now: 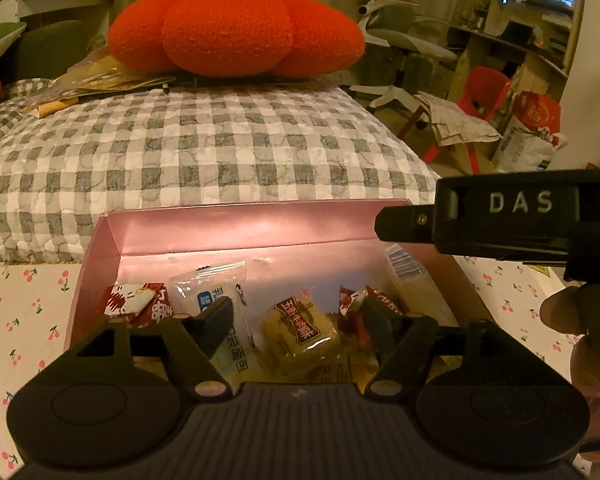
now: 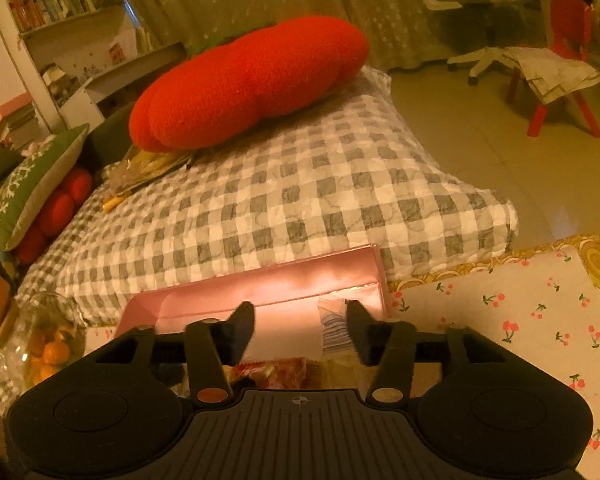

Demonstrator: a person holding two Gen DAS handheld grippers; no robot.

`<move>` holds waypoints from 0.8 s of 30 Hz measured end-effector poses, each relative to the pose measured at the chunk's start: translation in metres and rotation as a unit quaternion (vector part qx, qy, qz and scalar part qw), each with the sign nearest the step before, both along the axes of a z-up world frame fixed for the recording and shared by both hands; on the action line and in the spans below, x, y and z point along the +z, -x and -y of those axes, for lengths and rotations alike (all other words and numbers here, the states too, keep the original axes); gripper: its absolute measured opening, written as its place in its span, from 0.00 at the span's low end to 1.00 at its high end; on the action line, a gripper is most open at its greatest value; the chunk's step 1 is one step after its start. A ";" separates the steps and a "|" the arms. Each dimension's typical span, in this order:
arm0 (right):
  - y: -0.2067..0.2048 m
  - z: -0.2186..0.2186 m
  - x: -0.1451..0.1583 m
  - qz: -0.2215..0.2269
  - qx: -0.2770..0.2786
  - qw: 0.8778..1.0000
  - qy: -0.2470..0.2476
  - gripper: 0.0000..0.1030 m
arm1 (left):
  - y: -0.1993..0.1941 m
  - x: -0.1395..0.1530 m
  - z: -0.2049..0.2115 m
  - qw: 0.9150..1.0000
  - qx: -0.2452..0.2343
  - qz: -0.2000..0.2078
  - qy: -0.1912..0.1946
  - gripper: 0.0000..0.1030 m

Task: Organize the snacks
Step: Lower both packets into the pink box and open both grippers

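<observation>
An open pink box (image 1: 236,236) on a cherry-print cloth holds several wrapped snacks. Among them are a red-and-white packet (image 1: 136,304), a white-and-blue packet (image 1: 216,292), a tan cake with a red label (image 1: 300,332), a red packet (image 1: 360,300) and a pale packet (image 1: 408,276) leaning on the right wall. My left gripper (image 1: 300,324) is open just over the box, its fingers on either side of the tan cake without pressing it. My right gripper (image 2: 300,330) is open over the pink box (image 2: 268,284), beside a striped packet (image 2: 334,326). Its black body (image 1: 500,216) reaches in from the right.
A grey-checked quilt (image 1: 204,148) with a big red cushion (image 1: 236,32) lies behind the box. A glass jar of small oranges (image 2: 44,348) stands to the left. The cherry-print cloth (image 2: 520,320) spreads to the right. A red chair (image 2: 560,60) stands on the floor farther off.
</observation>
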State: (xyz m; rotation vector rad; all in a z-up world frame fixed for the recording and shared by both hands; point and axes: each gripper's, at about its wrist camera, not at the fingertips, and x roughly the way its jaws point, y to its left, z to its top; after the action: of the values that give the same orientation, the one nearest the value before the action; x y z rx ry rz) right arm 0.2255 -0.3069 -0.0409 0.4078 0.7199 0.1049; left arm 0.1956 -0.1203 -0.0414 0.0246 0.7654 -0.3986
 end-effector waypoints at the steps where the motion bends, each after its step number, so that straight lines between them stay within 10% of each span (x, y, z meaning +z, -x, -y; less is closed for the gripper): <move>1: 0.001 0.000 0.001 0.000 -0.002 1.000 0.001 0.59 | 0.001 0.000 -0.001 1.000 0.000 0.000 0.001 0.70; 24: 0.074 -0.015 0.054 0.025 0.017 0.999 0.039 0.85 | 0.056 0.034 -0.035 1.000 0.007 0.027 0.007 0.94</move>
State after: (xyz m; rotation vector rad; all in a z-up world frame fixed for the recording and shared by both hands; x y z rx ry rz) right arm 0.1513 -0.2923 0.0128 0.3173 0.6794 0.1181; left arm 0.1397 -0.0857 -0.0078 0.0169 0.7093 -0.3881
